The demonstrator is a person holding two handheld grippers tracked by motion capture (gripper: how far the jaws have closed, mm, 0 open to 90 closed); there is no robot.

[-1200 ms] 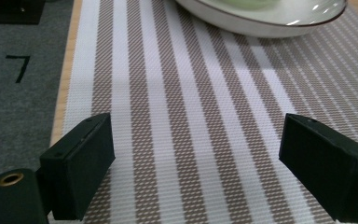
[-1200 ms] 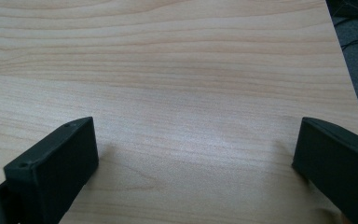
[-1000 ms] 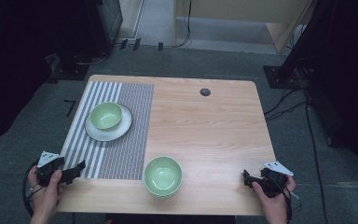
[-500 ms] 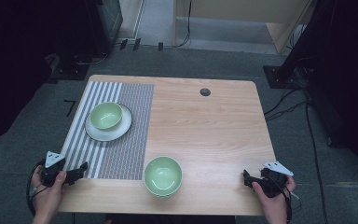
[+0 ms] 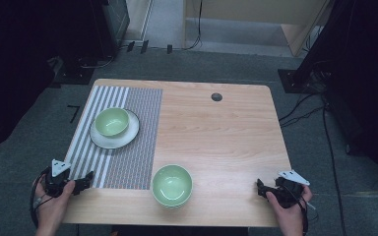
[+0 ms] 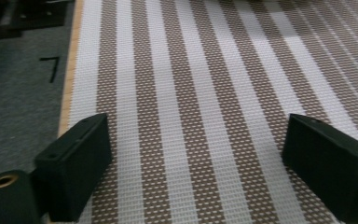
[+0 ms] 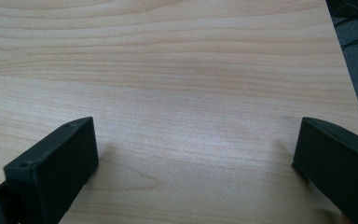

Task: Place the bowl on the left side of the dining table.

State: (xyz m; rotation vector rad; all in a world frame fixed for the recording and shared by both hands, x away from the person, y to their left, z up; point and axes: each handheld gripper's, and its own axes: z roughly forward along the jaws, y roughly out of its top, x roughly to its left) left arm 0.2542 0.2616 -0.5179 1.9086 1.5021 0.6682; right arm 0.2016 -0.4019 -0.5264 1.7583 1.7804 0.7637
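Both grippers hang at the bottom of the high view with nothing between their jaws: the left gripper [image 5: 81,182] sits at the lower left, jaws spread wide over the striped mat [image 5: 123,147], and the right gripper [image 5: 262,188] sits at the lower right, jaws equally wide over bare worktop [image 5: 226,137]; the nearest thing to either is the green bowl [image 5: 172,184] at the bottom centre, standing just beside the mat's near right corner and close to the worktop's front edge, while a second green bowl [image 5: 111,121] rests on a white plate [image 5: 128,135] in the upper left of the mat; the chief risk, as I judge it, is that front edge, since a sideways nudge from a jaw coming in low could push the near bowl toward the drop; a smooth curved rim may also slip from a pinch taken too shallow; the left gripper, travelling low, could snag and drag the mat, shifting plate and bowl with it.
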